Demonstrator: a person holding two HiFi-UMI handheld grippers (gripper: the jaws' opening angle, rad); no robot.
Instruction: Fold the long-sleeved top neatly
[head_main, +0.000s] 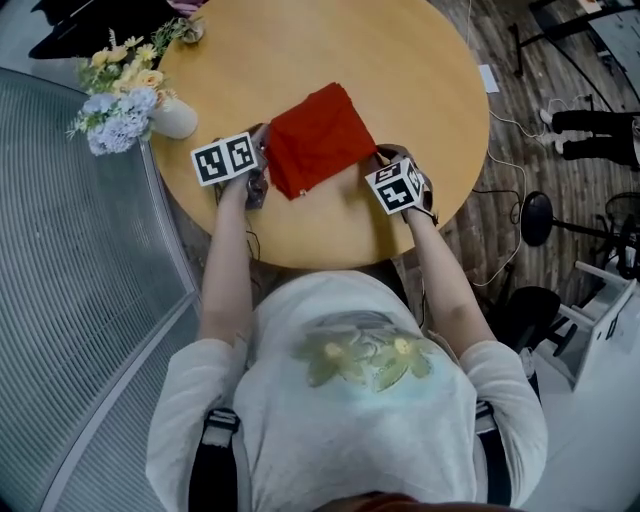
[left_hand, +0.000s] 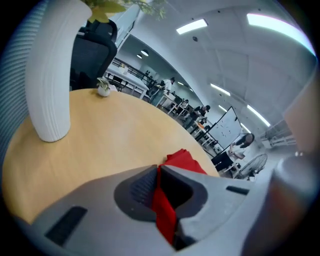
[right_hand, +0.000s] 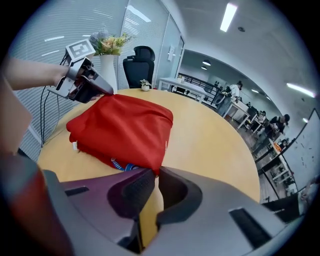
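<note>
A red long-sleeved top (head_main: 318, 135) lies folded into a compact rectangle on the round wooden table (head_main: 400, 70). My left gripper (head_main: 262, 165) is at the top's near left corner. In the left gripper view its jaws (left_hand: 159, 172) are shut on a fold of the red cloth (left_hand: 162, 205). My right gripper (head_main: 378, 160) is at the near right corner. In the right gripper view its jaw tips (right_hand: 155, 172) pinch the corner of the top (right_hand: 125, 130), and a blue printed label shows under that edge. The left gripper (right_hand: 107, 91) shows across the top in that view.
A white vase (head_main: 172, 118) with pale flowers (head_main: 120, 100) stands on the table's left edge, close to my left gripper. A small potted plant (left_hand: 103, 87) sits at the far rim. A ribbed glass wall (head_main: 70, 250) runs along the left. A black stool (head_main: 537, 215) and cables are on the floor at right.
</note>
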